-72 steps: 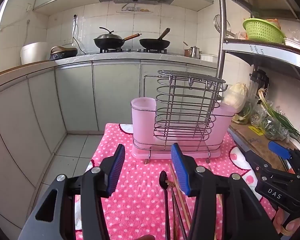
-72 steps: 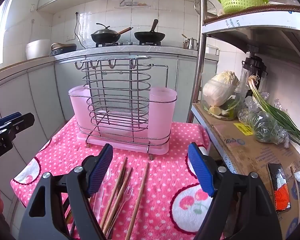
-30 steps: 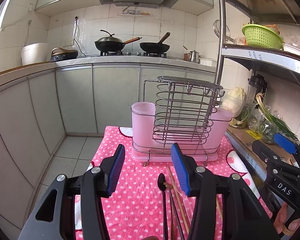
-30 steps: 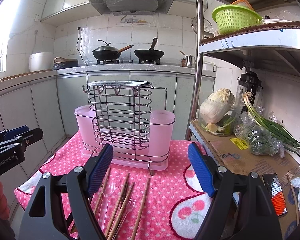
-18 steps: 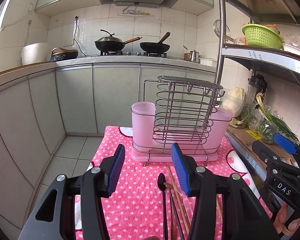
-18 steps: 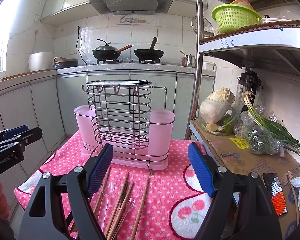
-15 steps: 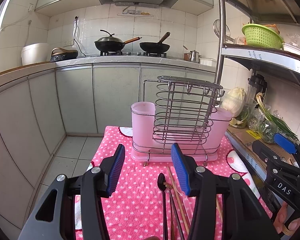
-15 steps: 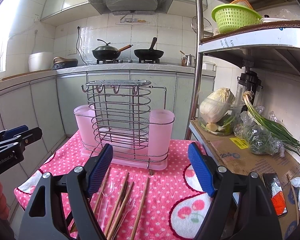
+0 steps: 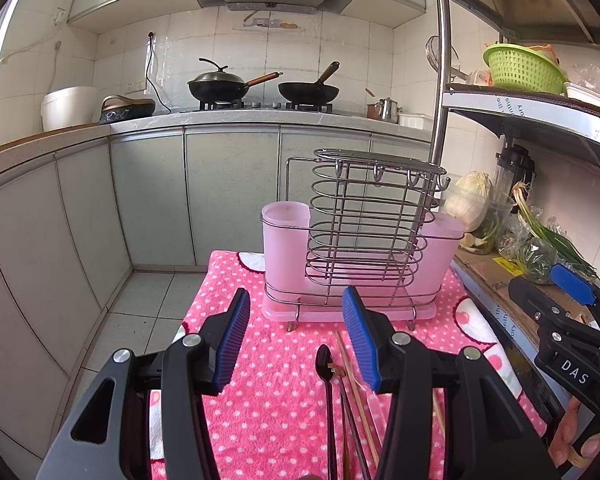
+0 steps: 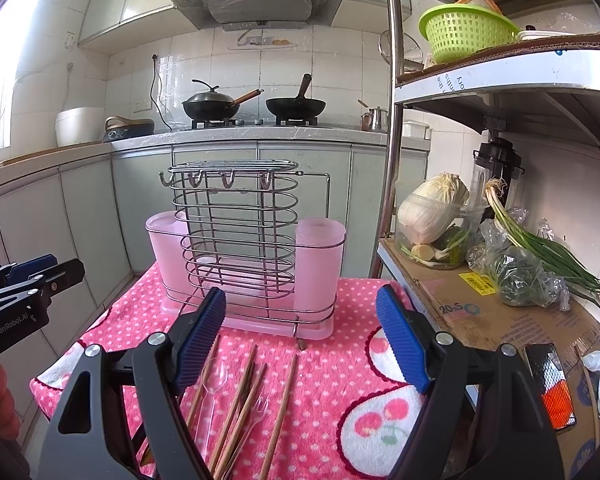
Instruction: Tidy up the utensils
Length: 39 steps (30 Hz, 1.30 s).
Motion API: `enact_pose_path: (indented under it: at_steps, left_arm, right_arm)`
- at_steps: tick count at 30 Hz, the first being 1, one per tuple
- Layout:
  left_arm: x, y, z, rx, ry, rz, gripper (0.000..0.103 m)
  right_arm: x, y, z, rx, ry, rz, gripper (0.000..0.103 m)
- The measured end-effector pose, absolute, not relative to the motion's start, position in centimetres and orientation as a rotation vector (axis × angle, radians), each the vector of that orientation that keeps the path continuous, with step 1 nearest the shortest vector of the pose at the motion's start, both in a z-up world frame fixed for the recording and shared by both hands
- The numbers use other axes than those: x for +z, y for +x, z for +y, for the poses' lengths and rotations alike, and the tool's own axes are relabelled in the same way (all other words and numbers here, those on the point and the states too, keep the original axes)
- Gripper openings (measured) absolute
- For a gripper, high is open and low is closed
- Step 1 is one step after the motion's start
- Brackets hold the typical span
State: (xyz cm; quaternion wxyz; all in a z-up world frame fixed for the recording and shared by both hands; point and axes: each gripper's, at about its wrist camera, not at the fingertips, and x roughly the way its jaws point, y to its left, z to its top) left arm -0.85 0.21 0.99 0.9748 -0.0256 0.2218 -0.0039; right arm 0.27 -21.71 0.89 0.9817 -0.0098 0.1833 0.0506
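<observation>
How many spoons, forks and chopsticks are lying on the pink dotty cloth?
Spoons: 2, a black spoon and a clear spoon
Forks: 1, a clear fork
Chopsticks: 4 that show; the tools hide part of the pile
Total: 7 that I can see

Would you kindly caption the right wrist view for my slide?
Open right gripper hovering above wooden chopsticks and clear plastic spoon on pink polka-dot cloth, facing empty pink-and-wire utensil rack.
</observation>
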Motion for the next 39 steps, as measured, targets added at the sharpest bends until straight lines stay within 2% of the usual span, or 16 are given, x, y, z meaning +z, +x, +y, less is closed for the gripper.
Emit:
enact_pose_path:
  at_steps: [8, 18, 21, 22, 26, 28, 36, 39]
  left_arm:
    - [0.5, 0.8, 1.6, -0.014, -0.066, 0.519, 0.048]
    - [-1.6, 4.6, 3.7, -0.143, -0.099, 0.753, 0.047]
    - [-2.7, 6.0, 3.6, -0.198, -0.134, 0.84, 0.041]
    - [-3.1, 6.4, 3.5, -0.214, -0.143, 0.869, 0.032]
    - [-5.0, 8.8, 2.8, -0.262, -0.17, 0.988, 0.026]
    - [-5.7, 9.9, 2.4, -0.279, -0.174, 1.032, 0.026]
    - [-9.4, 14.9, 1.1, -0.275, -0.185, 1.188, 0.026]
    - [-10.7, 16.3, 0.7, -0.277, -0.19, 1.231, 0.026]
  right_arm:
    - [0.4, 1.5, -22.8, 0.117, 0.021, 0.453, 0.078]
    - [-1.3, 3.7, -25.1, 0.141, 0.11, 0.607, 0.078]
    - [-1.7, 4.3, -25.9, 0.155, 0.144, 0.637, 0.078]
    - [-1.9, 4.5, -26.1, 0.163, 0.154, 0.649, 0.077]
    - [-2.7, 5.2, -26.4, 0.19, 0.178, 0.696, 0.069]
    - [-3.2, 5.5, -26.6, 0.206, 0.193, 0.718, 0.066]
    - [-5.7, 7.5, -27.3, 0.27, 0.268, 0.843, 0.036]
    - [-6.2, 8.0, -27.3, 0.279, 0.273, 0.867, 0.033]
